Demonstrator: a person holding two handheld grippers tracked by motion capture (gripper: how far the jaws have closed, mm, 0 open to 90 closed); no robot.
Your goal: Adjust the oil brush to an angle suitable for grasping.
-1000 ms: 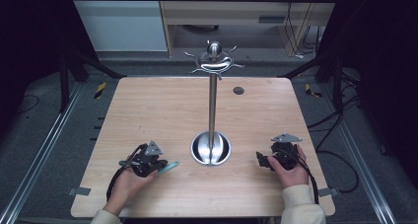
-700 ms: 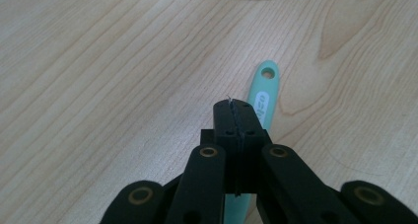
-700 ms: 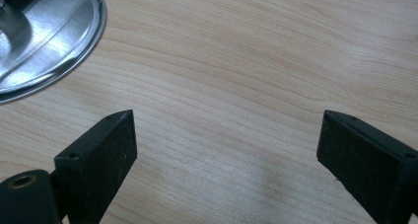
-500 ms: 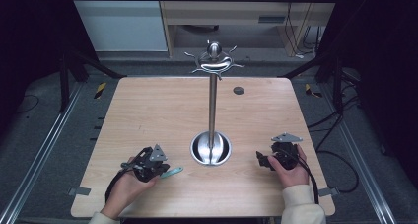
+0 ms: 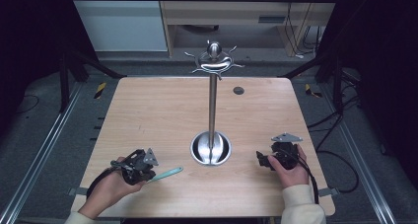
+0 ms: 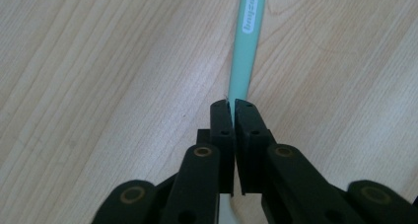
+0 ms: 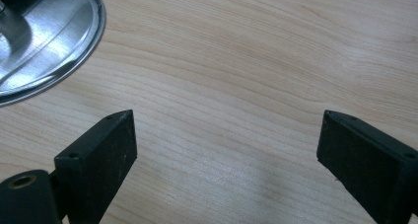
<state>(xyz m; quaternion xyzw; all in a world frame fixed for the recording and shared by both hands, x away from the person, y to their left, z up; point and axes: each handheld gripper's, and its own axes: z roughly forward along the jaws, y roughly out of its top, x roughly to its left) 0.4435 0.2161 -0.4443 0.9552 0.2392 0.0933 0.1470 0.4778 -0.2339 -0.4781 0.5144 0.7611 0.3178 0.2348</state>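
The left tool (image 5: 139, 166) pinches a mint-green toothbrush (image 6: 242, 61), probably lifted just off the desk (image 5: 162, 110) at its near left. The right tool (image 7: 224, 150) rests spread wide, near right.

I work in what looks like a lab or recording room. My plain wooden table (image 5: 148, 110) stands inside a dark metal frame (image 5: 79, 61), with rails (image 5: 44, 150) on the grey floor beside it. Behind the table, cables (image 5: 296, 26) hang by a wooden desk (image 5: 236, 12), and yellow-black tape (image 5: 100, 89) marks the floor.
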